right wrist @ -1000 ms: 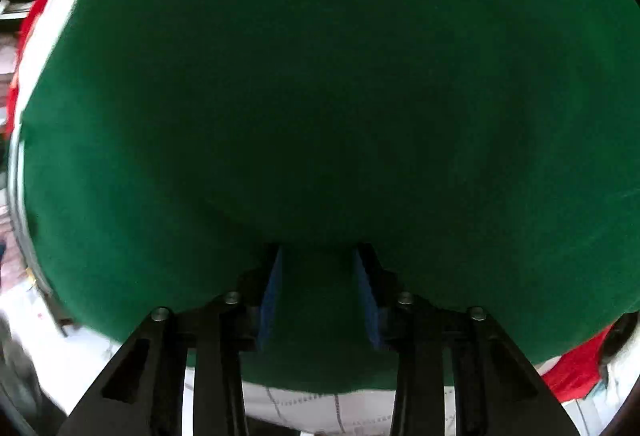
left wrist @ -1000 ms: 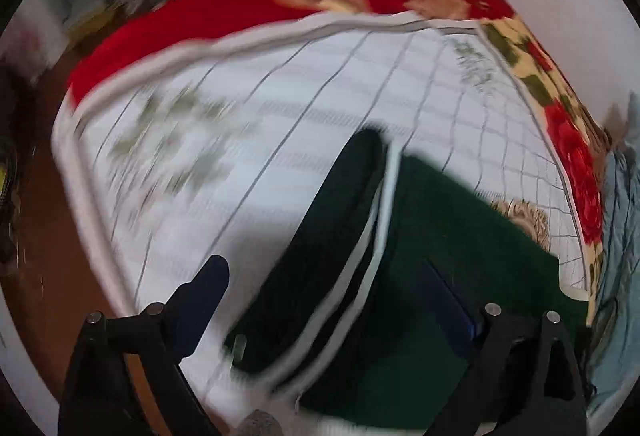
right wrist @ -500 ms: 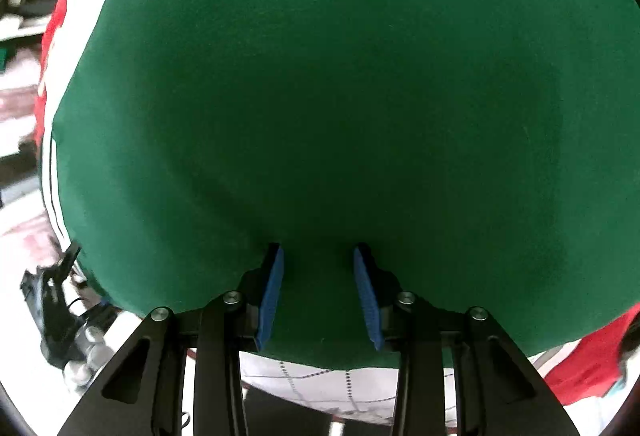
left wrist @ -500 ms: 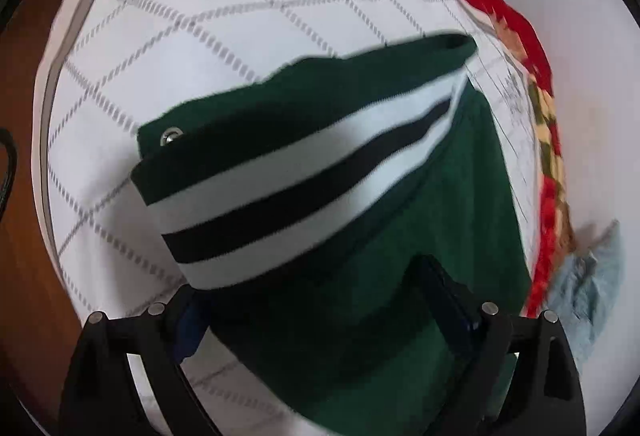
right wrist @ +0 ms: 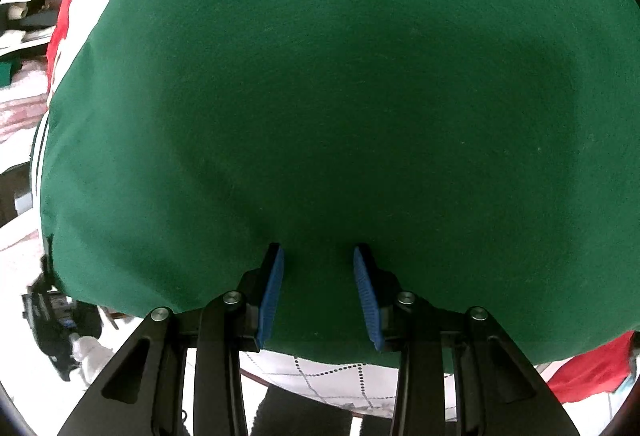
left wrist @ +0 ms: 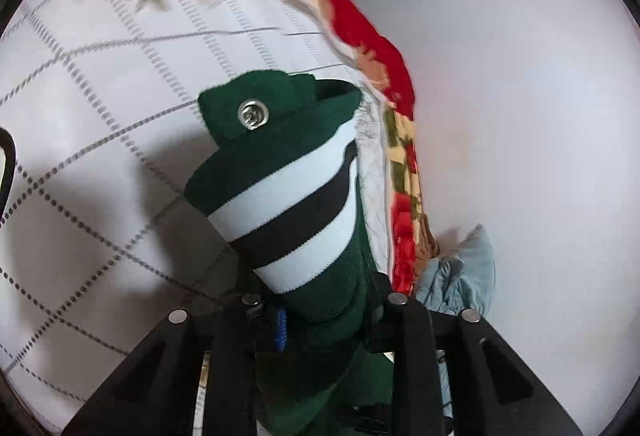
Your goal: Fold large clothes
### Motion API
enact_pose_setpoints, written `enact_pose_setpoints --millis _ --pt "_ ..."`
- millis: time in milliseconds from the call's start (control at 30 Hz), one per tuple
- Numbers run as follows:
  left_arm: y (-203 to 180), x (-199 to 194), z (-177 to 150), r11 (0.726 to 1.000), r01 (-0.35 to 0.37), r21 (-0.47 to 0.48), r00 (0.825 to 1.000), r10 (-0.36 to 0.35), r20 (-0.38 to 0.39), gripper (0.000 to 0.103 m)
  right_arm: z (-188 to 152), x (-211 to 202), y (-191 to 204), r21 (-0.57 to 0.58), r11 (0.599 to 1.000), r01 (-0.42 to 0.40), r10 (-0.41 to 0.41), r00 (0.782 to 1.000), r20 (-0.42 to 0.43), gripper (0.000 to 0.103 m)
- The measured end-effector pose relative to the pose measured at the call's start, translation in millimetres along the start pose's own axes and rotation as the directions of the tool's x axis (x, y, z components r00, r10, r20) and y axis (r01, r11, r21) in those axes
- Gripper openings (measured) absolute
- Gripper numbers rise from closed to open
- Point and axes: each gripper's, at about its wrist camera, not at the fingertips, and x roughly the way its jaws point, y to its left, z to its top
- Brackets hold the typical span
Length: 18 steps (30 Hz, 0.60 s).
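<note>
White grid-patterned quilt (left wrist: 100, 163) over red floral blanket (left wrist: 352, 15), pale wall, green jacket (right wrist: 340, 107) with striped cuff (left wrist: 292, 211), left gripper (left wrist: 324, 316) just closed on cuff, right gripper (right wrist: 318, 292) pinching green fabric.

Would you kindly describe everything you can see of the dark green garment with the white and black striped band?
The dark green garment looks like soft, felt-like knit. Its ribbed band carries two white stripes around a black one, and a silver snap button sits on the green tab above it. The left gripper, whose jaws have just been closing, clamps the bunched band end and holds it up over the white quilted checked cover. The plain green body fills the right wrist view, pinched at its near edge by the right gripper.
</note>
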Motion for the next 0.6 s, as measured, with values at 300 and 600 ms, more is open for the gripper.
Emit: enact_pose_setpoints --millis 300,600 --pt "11 59 20 0.984 -0.169 0.058 0.985 0.171 -0.039 0.054 11 -13 -11 -0.024 1.000 0.002 -0.003 1.000 -0.016 0.038" --pt "-55 70 36 0.916 -0.344 0.205 0.939 0.334 0.083 0.014 0 -6 12 -0.032 0.998 -0.050 0.050 0.999 0.005 0.039"
